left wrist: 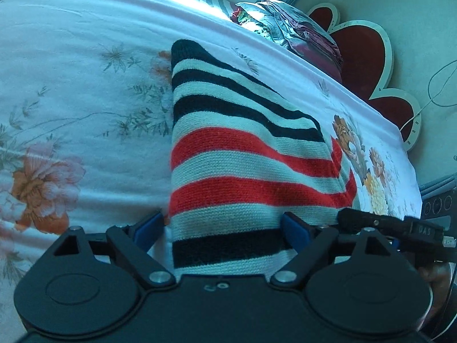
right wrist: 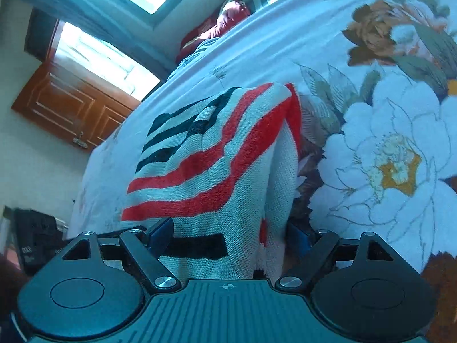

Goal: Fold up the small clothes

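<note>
Both grippers are holding the striped knit garment (left wrist: pixel 242 154) spread wide: left gripper (left wrist: pixel 222 228) and right gripper (right wrist: pixel 228 234) each straddling its near edge, its length running away across the floral bed (left wrist: pixel 71 100).

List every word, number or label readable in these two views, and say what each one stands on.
"DAS" or similar: white letters on the black part of the right gripper, too blurred to be sure.
A small white tag beside it: too small to read.
White marks on the black device at the left edge of the right wrist view: blurred, unreadable.
The striped knit garment and floral bedsheet carry no text.
</note>
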The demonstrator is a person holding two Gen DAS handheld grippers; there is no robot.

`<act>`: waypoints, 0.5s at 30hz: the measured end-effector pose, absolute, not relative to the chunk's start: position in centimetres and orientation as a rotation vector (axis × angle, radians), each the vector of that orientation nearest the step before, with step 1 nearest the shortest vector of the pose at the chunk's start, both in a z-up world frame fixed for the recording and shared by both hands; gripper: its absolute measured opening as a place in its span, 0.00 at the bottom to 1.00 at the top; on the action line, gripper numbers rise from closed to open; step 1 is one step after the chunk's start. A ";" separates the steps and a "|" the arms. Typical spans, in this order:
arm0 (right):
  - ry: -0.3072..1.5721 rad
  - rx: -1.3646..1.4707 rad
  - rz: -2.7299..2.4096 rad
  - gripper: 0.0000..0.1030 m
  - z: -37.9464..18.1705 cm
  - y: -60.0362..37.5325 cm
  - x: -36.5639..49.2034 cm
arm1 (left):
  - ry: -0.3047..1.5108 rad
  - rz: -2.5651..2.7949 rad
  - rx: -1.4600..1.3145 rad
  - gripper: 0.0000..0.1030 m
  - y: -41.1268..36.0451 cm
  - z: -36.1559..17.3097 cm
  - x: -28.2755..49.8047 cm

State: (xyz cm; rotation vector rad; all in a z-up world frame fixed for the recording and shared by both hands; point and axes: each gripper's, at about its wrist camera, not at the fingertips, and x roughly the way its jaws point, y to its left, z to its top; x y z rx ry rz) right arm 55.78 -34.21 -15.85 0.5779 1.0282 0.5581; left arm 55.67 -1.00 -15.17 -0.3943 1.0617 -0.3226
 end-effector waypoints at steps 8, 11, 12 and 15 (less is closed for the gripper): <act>0.918 0.235 0.523 0.36 -13.2 -30.3 53.4 | 0.970 -0.268 -0.077 0.53 -6.0 -12.1 54.4; 0.858 0.145 0.511 0.35 -12.0 -29.1 51.7 | 0.919 -0.253 0.053 0.52 -7.6 -10.9 52.9; 0.848 0.134 0.508 0.34 -11.6 -28.9 51.3 | 0.908 -0.246 0.069 0.52 -7.8 -10.5 52.5; 0.825 0.115 0.508 0.34 -10.6 -27.7 50.4 | 0.884 -0.239 0.069 0.52 -7.1 -9.1 51.7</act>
